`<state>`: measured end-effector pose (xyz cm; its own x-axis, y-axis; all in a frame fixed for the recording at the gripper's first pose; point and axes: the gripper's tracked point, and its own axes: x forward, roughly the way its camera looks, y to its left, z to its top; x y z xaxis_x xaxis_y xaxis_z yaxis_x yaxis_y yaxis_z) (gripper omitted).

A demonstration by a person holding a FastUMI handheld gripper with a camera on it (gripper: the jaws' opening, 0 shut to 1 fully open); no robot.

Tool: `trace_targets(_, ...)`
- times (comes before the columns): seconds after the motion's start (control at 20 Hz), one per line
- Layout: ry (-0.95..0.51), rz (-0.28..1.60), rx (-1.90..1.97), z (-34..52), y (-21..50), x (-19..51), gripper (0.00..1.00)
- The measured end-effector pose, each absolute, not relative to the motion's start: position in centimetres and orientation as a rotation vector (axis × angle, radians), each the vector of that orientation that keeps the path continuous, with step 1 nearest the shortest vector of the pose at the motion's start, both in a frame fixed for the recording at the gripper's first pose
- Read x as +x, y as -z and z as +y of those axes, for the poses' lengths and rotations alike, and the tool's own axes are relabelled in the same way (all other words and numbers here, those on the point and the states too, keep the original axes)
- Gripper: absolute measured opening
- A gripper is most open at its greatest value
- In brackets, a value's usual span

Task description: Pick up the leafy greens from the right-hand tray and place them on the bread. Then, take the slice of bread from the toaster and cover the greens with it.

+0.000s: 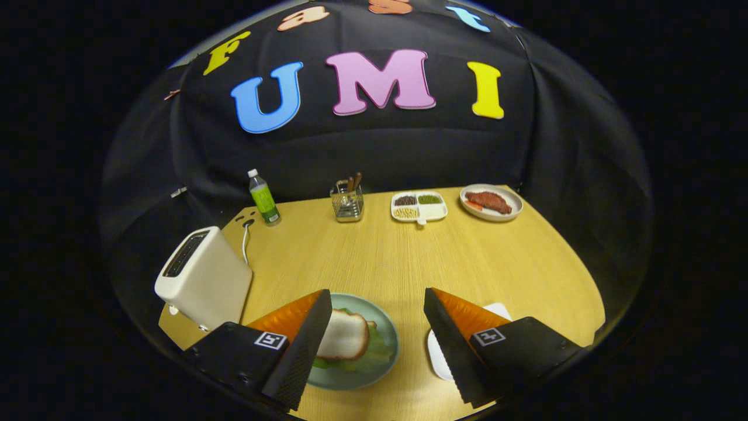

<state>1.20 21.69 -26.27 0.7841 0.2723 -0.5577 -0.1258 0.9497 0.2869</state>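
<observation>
A slice of bread [345, 336] lies on top of leafy greens [378, 351] on a pale green plate [383, 316], just inside my left finger, which hides the plate's left part. My gripper [377, 310] hangs open above the table with nothing between its fingers. The white toaster [201, 278] stands to the left of the plate, its slot dark; I cannot tell whether anything is inside. A white tray [439, 356] lies under and behind my right finger, mostly hidden.
Along the table's far edge stand a green bottle [263, 199], a clear holder with utensils [347, 202], a divided white dish of beans [419, 206] and a plate with meat [491, 202]. The toaster's cord [245, 242] runs back to a hole in the table.
</observation>
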Motion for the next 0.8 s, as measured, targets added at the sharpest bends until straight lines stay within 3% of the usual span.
trace_targets(0.4,-0.317,0.354,0.075,18.2,13.3,2.7,0.99)
trace_targets(0.8,-0.365,0.232,-0.03,16.4,6.1,1.4,0.98)
